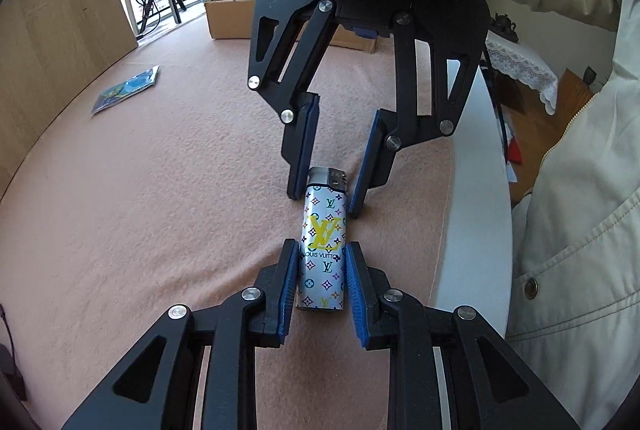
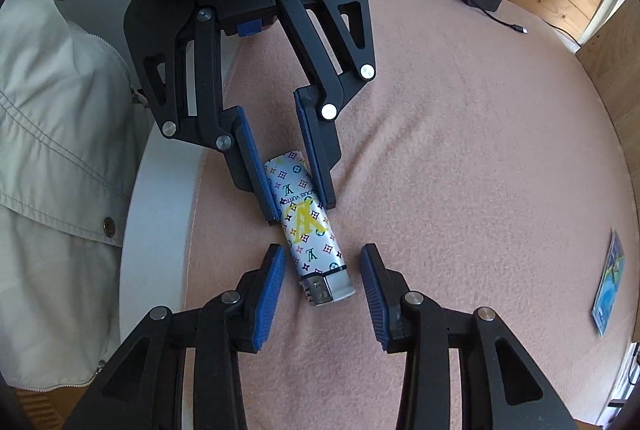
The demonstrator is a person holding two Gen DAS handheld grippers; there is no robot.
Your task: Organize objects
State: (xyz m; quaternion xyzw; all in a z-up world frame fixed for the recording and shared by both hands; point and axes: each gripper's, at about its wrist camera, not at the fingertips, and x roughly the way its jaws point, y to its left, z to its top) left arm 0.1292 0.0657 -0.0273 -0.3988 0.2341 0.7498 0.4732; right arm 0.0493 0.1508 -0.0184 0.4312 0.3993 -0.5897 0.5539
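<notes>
Centrally, a patterned lighter point(image 1: 323, 250) lies flat on the pink blanket point(image 1: 140, 209). Left gripper point(image 1: 322, 288) pads clamp its base end; right gripper point(image 2: 322, 288) straddles the metal cap end, pads clear of it.

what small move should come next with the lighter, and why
Probably close the right claw onto the metal end of the lighter. The left claw looks pressed on the lighter's base end, while the right claw's pads straddle the metal end with gaps both sides. The lighter lies flat on the pink blanket.
</notes>
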